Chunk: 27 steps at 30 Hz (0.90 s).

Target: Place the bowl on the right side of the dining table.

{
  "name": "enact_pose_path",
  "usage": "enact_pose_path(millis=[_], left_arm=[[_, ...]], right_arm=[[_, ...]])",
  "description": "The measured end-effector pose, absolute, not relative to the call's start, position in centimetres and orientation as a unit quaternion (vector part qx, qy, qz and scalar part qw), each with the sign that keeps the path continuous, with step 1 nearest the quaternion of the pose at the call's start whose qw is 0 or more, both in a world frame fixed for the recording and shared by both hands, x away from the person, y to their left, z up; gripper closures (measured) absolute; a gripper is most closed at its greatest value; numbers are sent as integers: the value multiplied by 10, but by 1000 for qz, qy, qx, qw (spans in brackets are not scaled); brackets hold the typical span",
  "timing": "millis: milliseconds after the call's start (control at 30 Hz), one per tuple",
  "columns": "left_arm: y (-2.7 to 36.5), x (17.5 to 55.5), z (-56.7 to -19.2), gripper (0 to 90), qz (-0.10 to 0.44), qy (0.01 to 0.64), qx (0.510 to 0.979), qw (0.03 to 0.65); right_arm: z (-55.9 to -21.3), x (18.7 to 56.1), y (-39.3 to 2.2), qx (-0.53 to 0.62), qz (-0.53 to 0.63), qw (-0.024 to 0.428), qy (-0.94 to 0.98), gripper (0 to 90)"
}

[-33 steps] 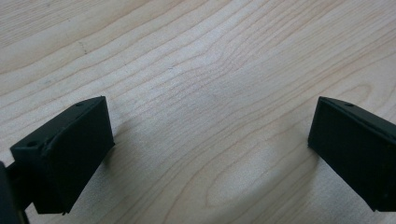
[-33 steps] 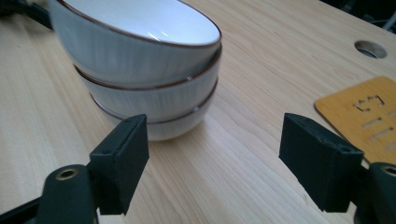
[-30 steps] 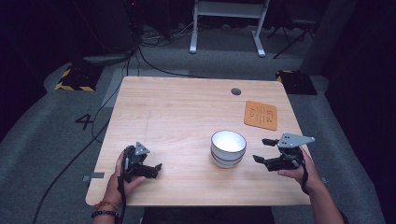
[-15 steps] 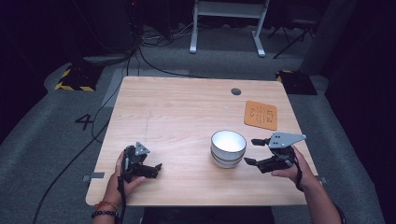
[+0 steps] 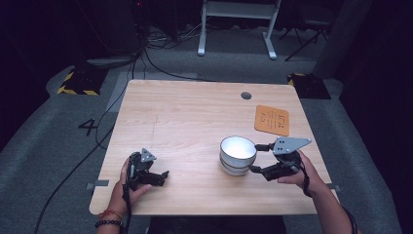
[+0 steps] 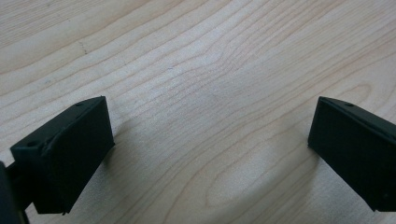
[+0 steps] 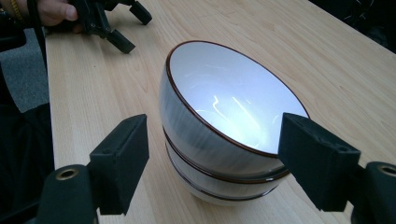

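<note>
- The left gripper [image 5: 155, 176] rests low on the table [image 5: 185, 117] near its front-left corner, held in the person's left hand [image 5: 127, 187]; its jaws stand wide apart with bare wood grain between them in the left gripper view — nothing is held.
- Between that gripper and the bowls lies an open stretch of tabletop, and the whole far half of the table is bare apart from a small dark round hole [image 5: 246, 95] near the back edge.
- The stacked bowls [image 5: 237, 155] — white with a thin brown rim, one nested in another — sit right of centre, toward the front edge.
- The right gripper [image 5: 256, 158] is at the stack's right side, jaws spread wide, one on either side of the stack; in the right gripper view both pads stand clear of the bowl walls.
- An orange card [image 5: 272, 120] lies flat behind the right gripper, near the table's right edge, apart from the bowls.
</note>
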<state>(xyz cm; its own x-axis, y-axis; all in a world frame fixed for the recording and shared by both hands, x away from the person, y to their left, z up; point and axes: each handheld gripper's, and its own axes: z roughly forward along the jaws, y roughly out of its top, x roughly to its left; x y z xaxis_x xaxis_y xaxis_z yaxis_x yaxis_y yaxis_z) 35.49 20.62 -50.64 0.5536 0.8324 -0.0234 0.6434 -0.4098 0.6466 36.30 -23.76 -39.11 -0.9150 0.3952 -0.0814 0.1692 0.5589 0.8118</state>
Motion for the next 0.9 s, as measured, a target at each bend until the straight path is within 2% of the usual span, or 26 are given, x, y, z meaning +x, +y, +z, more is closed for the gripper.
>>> enact_pose_path(millis=[367,667,900], left_arm=[[206,355,-506,1,153,447,825,309],[206,355,-506,1,153,446,826,308],[206,355,-506,1,153,447,826,309]], right_arm=[[-393,366,-222,149,428,123,883,254],[-400,373,-209,148,434,101,883,280],[-404,377,-199,138,419,83,894,341]])
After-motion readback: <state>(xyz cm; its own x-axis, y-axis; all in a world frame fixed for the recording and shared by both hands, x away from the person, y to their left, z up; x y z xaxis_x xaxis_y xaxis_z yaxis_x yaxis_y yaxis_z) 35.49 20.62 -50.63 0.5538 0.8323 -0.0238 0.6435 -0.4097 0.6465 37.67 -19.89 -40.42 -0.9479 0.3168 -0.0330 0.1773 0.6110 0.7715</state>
